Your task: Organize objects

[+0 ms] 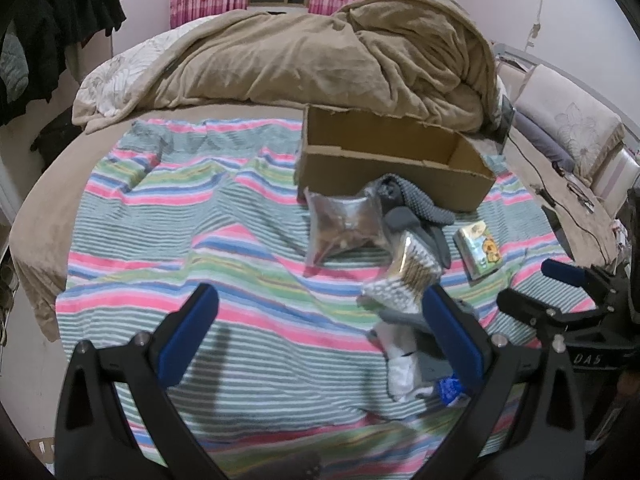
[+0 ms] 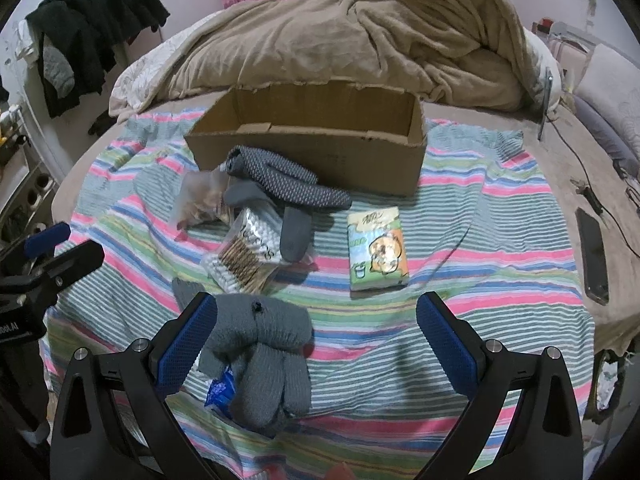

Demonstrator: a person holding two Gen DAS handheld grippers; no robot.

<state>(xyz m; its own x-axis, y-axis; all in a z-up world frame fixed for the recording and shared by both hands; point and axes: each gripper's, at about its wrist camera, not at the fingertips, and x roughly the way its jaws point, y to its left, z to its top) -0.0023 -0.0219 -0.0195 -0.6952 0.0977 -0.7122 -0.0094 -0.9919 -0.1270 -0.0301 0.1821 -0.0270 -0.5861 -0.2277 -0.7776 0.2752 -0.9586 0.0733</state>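
Observation:
An open cardboard box [image 1: 384, 164] [image 2: 320, 148] stands on a striped blanket [image 1: 200, 240] [image 2: 480, 220]. In front of it lie a dotted grey glove [image 2: 288, 184] [image 1: 420, 200], a clear snack bag [image 1: 344, 228] [image 2: 200, 200], a bag of cotton swabs [image 1: 404, 276] [image 2: 248, 252], a tissue pack [image 2: 378, 250] [image 1: 480, 250] and a grey knit glove [image 2: 264, 352]. My left gripper [image 1: 320, 312] is open and empty, left of the pile. My right gripper [image 2: 316, 320] is open above the blanket, its left finger beside the knit glove; it also shows in the left wrist view [image 1: 532, 284].
A rumpled beige duvet [image 1: 320, 52] [image 2: 380, 40] lies behind the box. A phone [image 2: 594, 256] and cables lie at the bed's right edge. Dark clothes [image 2: 96, 28] hang at the left. A blue wrapper [image 2: 220, 390] peeks from under the knit glove.

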